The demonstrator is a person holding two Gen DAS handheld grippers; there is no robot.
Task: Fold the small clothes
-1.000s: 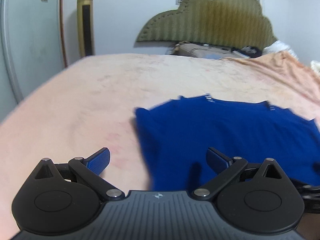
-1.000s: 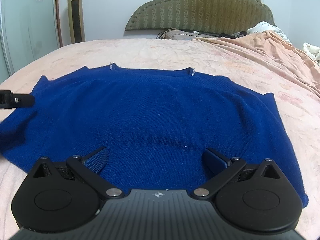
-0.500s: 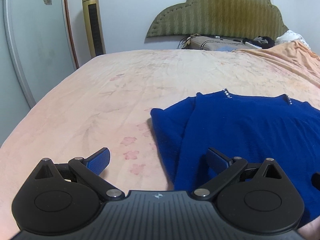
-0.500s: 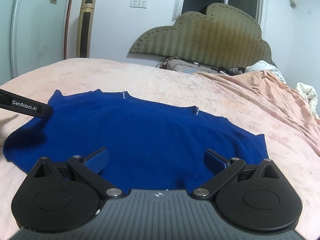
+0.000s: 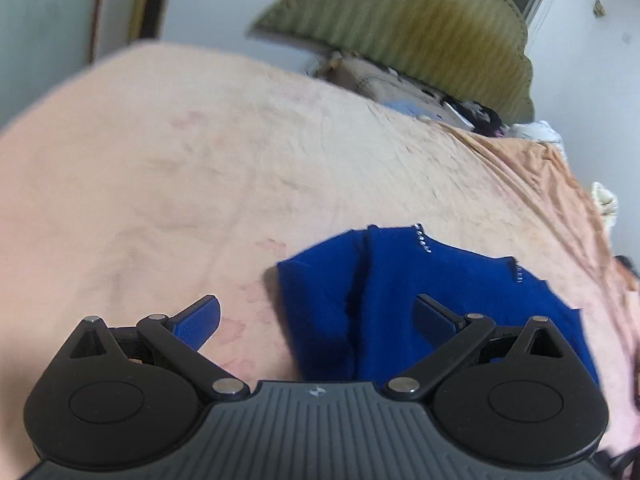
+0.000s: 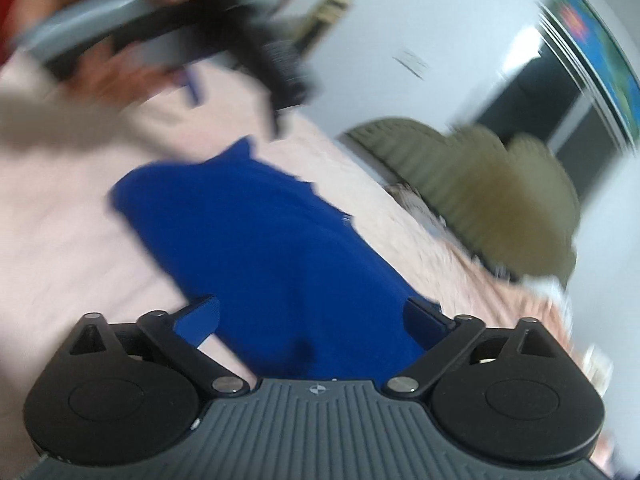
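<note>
Pink bed (image 5: pixel 200 168), one blue sweater (image 5: pixel 400 304), two spread-fingered grippers (image 5: pixel 316 320)

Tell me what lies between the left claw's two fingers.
In the left wrist view, the left claw frames bare pink bedsheet and the blue sweater's folded-in edge.

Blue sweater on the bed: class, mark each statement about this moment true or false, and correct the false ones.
1. The blue sweater lies on a peach bedspread. True.
2. The left tongs are clamped on the sweater. False: their jaws stand wide apart and hold nothing.
3. A sleeve is folded in along the sweater's left side in the left wrist view. True.
4. The right tongs hold a red sock. False: they are open and empty, with the sweater beyond them.
5. A green padded headboard stands at the far end of the bed. True.
</note>
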